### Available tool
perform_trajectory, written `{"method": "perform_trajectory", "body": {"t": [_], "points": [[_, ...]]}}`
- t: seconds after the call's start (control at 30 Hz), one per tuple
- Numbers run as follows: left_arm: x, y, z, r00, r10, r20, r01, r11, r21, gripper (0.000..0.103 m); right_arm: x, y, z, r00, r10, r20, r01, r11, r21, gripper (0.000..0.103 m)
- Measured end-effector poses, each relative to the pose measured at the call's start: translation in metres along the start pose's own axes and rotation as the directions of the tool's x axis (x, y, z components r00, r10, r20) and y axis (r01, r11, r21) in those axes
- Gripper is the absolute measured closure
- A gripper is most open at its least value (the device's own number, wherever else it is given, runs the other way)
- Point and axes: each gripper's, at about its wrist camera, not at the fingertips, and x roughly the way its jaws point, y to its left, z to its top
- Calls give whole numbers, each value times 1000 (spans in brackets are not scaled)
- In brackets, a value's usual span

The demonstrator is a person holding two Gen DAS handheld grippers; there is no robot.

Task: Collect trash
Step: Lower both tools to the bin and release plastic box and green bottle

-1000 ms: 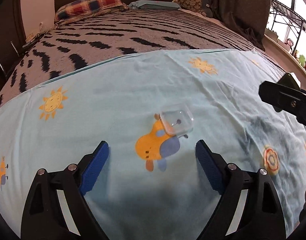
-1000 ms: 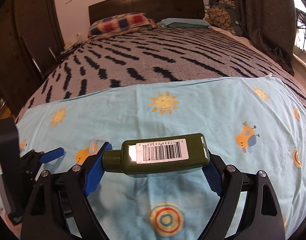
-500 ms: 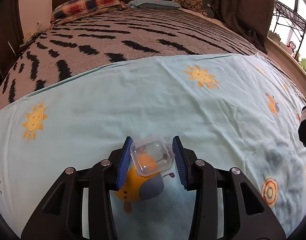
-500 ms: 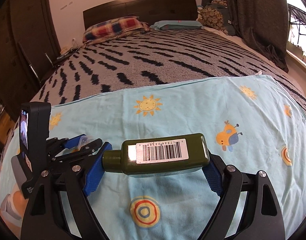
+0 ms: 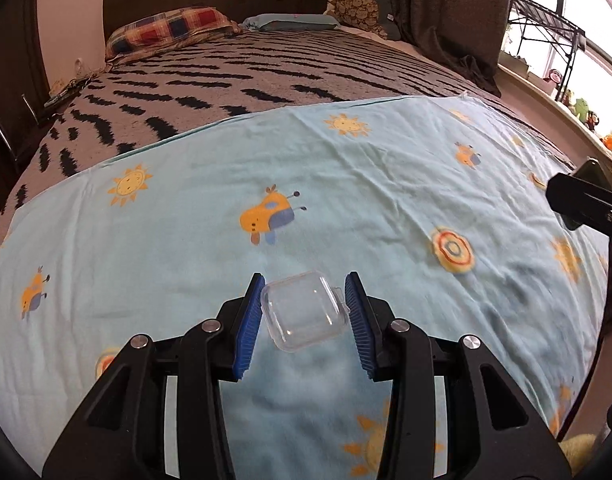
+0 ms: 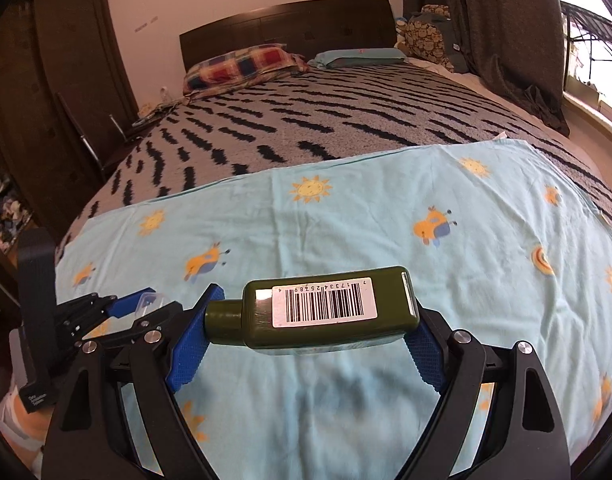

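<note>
My left gripper (image 5: pixel 305 312) is shut on a small clear plastic box (image 5: pixel 304 314) and holds it above the light blue printed sheet (image 5: pixel 346 184). My right gripper (image 6: pixel 306 328) is shut on a dark green bottle (image 6: pixel 326 312) with a white barcode label, held sideways above the sheet. The left gripper (image 6: pixel 134 306) with the clear box also shows at the lower left of the right wrist view. Part of the right gripper's body (image 5: pixel 586 208) shows at the right edge of the left wrist view.
The sheet lies over a grey bedspread with black marks (image 6: pixel 306 128). Pillows (image 6: pixel 242 64) and a dark headboard (image 6: pixel 290 20) are at the far end. A dark wardrobe (image 6: pixel 46 80) stands on the left, curtains (image 6: pixel 486 20) and a window on the right.
The left gripper closed on the clear box and lifted it up and back off the sheet. The right gripper kept hold of the green bottle and rose a little.
</note>
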Motion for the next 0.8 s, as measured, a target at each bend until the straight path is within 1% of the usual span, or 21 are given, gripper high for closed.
{"method": "perform_trajectory", "body": {"t": [0.23, 0.33, 0.4, 0.53, 0.67, 0.73, 0.8], "points": [[-71, -20, -59, 998, -55, 35, 54, 998, 28, 64, -51, 21, -42, 999, 30, 15, -30, 999, -44, 17], [-96, -27, -84, 994, -100, 49, 99, 995, 16, 64, -71, 27, -65, 999, 50, 21, -49, 998, -50, 17], [-107, -29, -97, 992, -116, 56, 116, 993, 9, 64, -82, 31, -82, 998, 53, 25, -51, 997, -59, 17], [-131, -35, -131, 990, -113, 84, 113, 994, 12, 64, -101, 31, -118, 998, 54, 24, -52, 996, -66, 17], [-150, -45, -170, 990, -89, 110, 86, 996, 35, 64, -119, 27, -159, 998, 60, 26, -59, 996, -62, 17], [-154, -51, -194, 992, -76, 105, 72, 997, 42, 64, -126, 25, -178, 998, 55, 28, -53, 997, -63, 17], [-155, -53, -212, 992, -83, 93, 80, 996, 32, 64, -132, 22, -197, 998, 46, 29, -44, 997, -63, 17]]}}
